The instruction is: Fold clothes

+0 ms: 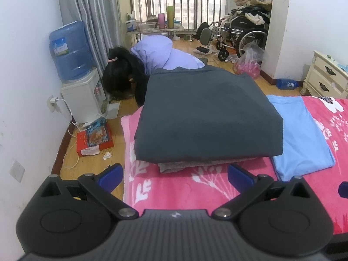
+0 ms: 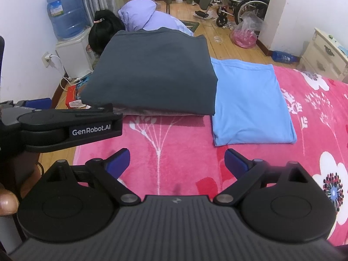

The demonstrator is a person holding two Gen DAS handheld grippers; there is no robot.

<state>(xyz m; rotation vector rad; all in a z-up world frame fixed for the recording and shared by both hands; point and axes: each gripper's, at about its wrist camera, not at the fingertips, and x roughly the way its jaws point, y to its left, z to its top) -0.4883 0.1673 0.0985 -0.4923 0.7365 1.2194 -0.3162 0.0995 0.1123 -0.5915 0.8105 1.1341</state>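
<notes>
A folded dark grey garment (image 1: 206, 115) (image 2: 156, 71) lies on top of a folded brownish-grey one (image 1: 195, 165) at the far left corner of the pink flowered bedspread (image 1: 184, 187) (image 2: 174, 152). A folded light blue garment (image 1: 302, 137) (image 2: 250, 102) lies flat to its right, partly tucked under the dark one. My left gripper (image 1: 175, 175) is open just in front of the stack, holding nothing. My right gripper (image 2: 176, 161) is open over bare bedspread, nearer than both piles. The left gripper's body (image 2: 65, 124) shows at the left of the right wrist view.
A person in a lilac jacket (image 1: 165, 54) with dark hair bends down on the floor beyond the bed's far edge. A water dispenser (image 1: 71, 69) stands by the left wall, a red box (image 1: 95, 139) on the floor, a wheelchair (image 1: 239, 37) and a nightstand (image 1: 326, 76) further back.
</notes>
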